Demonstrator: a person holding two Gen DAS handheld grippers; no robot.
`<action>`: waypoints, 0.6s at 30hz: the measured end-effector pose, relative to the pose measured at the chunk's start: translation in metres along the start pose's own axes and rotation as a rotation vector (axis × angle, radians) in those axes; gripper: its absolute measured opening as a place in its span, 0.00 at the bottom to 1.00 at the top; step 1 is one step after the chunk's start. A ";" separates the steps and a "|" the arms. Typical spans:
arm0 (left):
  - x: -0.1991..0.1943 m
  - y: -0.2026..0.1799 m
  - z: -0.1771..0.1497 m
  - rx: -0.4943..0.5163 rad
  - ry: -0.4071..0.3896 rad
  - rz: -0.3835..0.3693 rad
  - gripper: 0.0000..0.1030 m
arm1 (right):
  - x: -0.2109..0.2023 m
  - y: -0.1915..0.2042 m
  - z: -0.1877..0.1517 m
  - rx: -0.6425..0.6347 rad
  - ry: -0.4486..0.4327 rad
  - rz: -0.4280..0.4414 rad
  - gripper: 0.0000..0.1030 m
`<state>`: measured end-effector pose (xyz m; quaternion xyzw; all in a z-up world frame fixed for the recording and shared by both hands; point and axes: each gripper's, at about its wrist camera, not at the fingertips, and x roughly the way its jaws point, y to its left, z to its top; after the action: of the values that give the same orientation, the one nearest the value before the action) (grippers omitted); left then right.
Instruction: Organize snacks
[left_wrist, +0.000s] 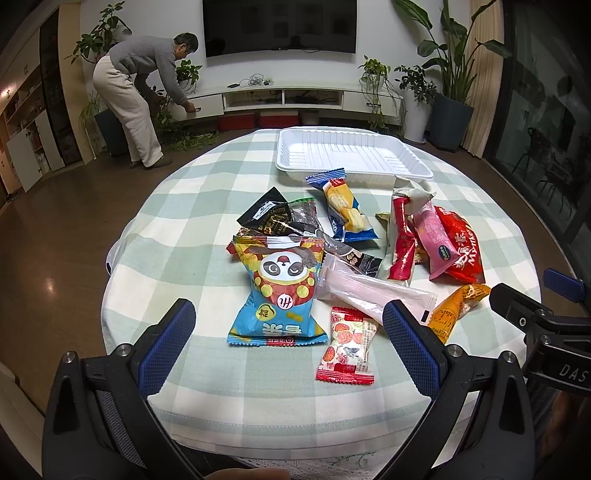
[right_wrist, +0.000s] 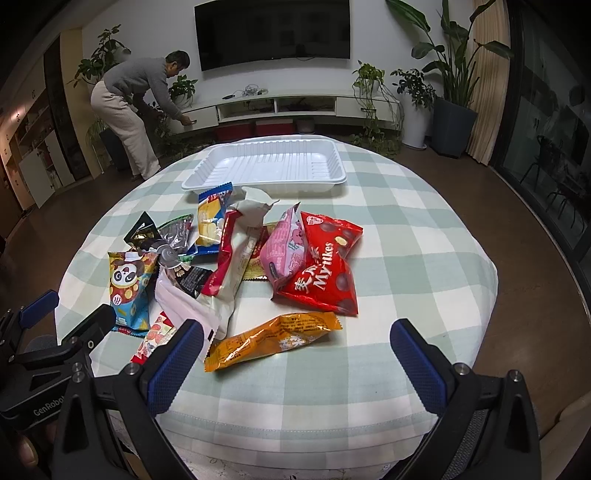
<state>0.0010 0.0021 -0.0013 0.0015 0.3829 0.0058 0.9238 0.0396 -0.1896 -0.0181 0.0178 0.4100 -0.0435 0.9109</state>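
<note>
Several snack packets lie in a heap on a round table with a green checked cloth (left_wrist: 207, 229). An empty white plastic tray (left_wrist: 351, 157) stands behind them; it also shows in the right wrist view (right_wrist: 273, 166). My left gripper (left_wrist: 288, 332) is open near the table's front edge, with a blue panda bag (left_wrist: 280, 291) and a small red-white packet (left_wrist: 347, 350) between its fingers. My right gripper (right_wrist: 295, 347) is open and empty, just behind an orange packet (right_wrist: 273, 339). A red Mylikes bag (right_wrist: 325, 266) and a pink bag (right_wrist: 288, 251) lie beyond it.
A person (left_wrist: 140, 96) bends at the TV cabinet (left_wrist: 288, 98) behind the table. Potted plants (left_wrist: 443, 85) stand along the wall. The other gripper shows at each view's edge, the right gripper (left_wrist: 546, 317) and the left gripper (right_wrist: 55, 332).
</note>
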 end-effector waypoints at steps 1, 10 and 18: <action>0.000 0.000 0.000 -0.001 -0.001 0.001 1.00 | 0.000 0.000 0.000 0.000 0.000 0.000 1.00; 0.000 0.000 0.000 -0.001 0.000 0.000 1.00 | 0.001 0.001 -0.001 0.000 0.002 0.000 1.00; 0.001 0.000 0.000 -0.001 0.002 -0.001 1.00 | 0.002 0.001 -0.001 0.001 0.005 0.000 1.00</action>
<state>0.0016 0.0024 -0.0021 0.0008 0.3838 0.0053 0.9234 0.0403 -0.1885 -0.0202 0.0182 0.4121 -0.0435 0.9099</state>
